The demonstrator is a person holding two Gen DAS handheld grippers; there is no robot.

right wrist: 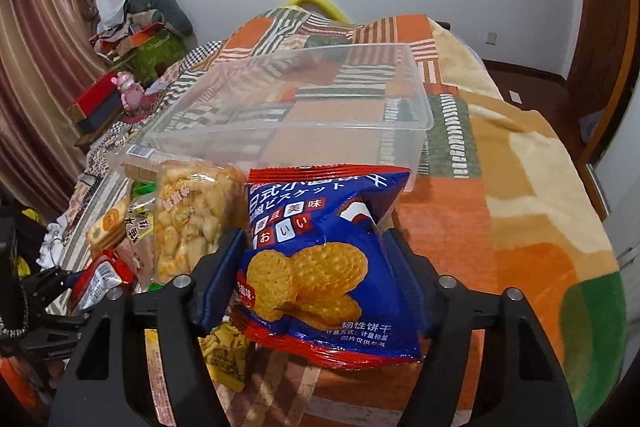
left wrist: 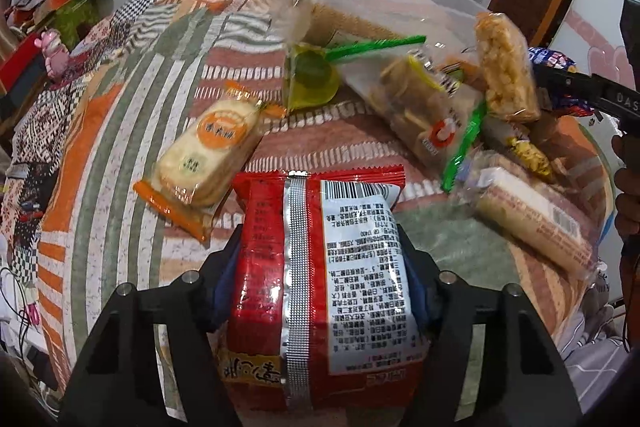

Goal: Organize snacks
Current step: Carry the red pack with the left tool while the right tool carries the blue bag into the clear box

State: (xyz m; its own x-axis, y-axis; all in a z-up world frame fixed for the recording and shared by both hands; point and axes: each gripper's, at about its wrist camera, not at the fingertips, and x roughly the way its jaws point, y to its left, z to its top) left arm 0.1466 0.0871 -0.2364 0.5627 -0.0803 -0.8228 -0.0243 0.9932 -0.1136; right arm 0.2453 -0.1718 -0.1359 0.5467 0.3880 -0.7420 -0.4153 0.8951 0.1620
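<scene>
Tongs pinch snacks: left (left wrist: 320,267) red packet (left wrist: 320,287), right (right wrist: 316,263) blue biscuit bag (right wrist: 320,259), near clear bin (right wrist: 288,115).

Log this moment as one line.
left gripper: holds red packet | right gripper: holds blue biscuit bag | clear bin: empty

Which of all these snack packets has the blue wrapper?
The blue biscuit packet, printed with round golden crackers, held between the right gripper's fingers. The left gripper holds a red packet; the loose ones are clear, orange or yellow.
</scene>
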